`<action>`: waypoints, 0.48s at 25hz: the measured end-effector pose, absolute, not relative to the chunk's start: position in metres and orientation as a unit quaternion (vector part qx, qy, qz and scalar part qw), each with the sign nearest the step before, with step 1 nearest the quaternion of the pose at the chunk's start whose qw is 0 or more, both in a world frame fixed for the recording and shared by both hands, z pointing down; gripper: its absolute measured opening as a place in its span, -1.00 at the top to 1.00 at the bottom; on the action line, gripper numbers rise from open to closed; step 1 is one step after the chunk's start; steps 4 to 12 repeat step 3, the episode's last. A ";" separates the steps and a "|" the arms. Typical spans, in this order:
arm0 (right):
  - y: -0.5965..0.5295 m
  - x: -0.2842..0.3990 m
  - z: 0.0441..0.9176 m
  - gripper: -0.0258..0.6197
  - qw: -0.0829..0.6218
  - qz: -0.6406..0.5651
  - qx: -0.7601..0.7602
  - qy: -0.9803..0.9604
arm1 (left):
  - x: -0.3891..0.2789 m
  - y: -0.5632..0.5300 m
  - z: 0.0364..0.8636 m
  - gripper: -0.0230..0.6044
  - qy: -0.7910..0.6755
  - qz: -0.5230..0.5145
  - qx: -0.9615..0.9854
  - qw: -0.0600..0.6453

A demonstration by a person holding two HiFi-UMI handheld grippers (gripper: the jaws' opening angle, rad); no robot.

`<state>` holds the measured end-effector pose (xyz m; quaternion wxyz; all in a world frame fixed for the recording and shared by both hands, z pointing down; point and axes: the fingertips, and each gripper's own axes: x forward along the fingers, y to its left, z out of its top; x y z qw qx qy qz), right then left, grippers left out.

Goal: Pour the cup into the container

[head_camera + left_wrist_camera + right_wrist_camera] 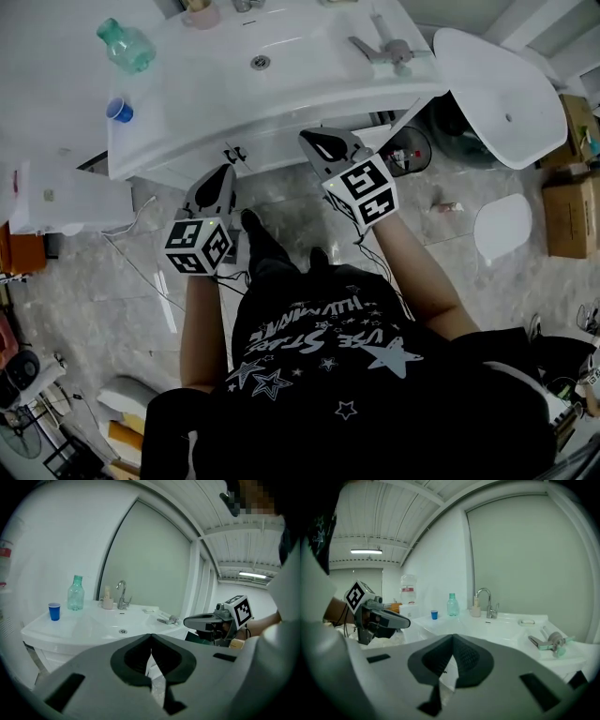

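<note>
The left gripper (151, 637) has its jaws closed, tips touching, with nothing between them. The right gripper (453, 637) has its jaws closed in the same way and is empty. In the head view both grippers sit at frame centre, side by side, over the grey marble-pattern floor (141, 281), just short of the white washbasin bench (281, 122). The small blue plastic cup (119, 111) stands upright at the upper left of that view, on the bench, well apart from both grippers. The clear green plastic bottle (127, 45) stands near it, higher in the frame. A beige cup (200, 13) stands beside the chrome tap (122, 595). A chrome shower handset (384, 49) lies on the bench at upper right.
</note>
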<state>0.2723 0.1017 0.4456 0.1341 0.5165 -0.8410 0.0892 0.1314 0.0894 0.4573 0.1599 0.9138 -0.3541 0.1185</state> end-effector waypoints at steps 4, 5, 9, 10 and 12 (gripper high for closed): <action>0.115 0.275 0.447 0.90 0.139 0.084 0.515 -0.841 | 0.132 0.102 0.454 0.89 -0.356 0.117 0.914 0.157; 0.115 0.275 0.447 0.90 0.139 0.084 0.515 -0.841 | 0.132 0.102 0.454 0.89 -0.356 0.117 0.914 0.157; 0.115 0.275 0.447 0.90 0.139 0.084 0.515 -0.841 | 0.132 0.102 0.454 0.89 -0.356 0.117 0.914 0.157; 0.115 0.275 0.447 0.90 0.139 0.084 0.515 -0.841 | 0.132 0.102 0.454 0.89 -0.356 0.117 0.914 0.157; 0.115 0.275 0.447 0.90 0.139 0.084 0.515 -0.841 | 0.132 0.102 0.454 0.89 -0.356 0.117 0.914 0.157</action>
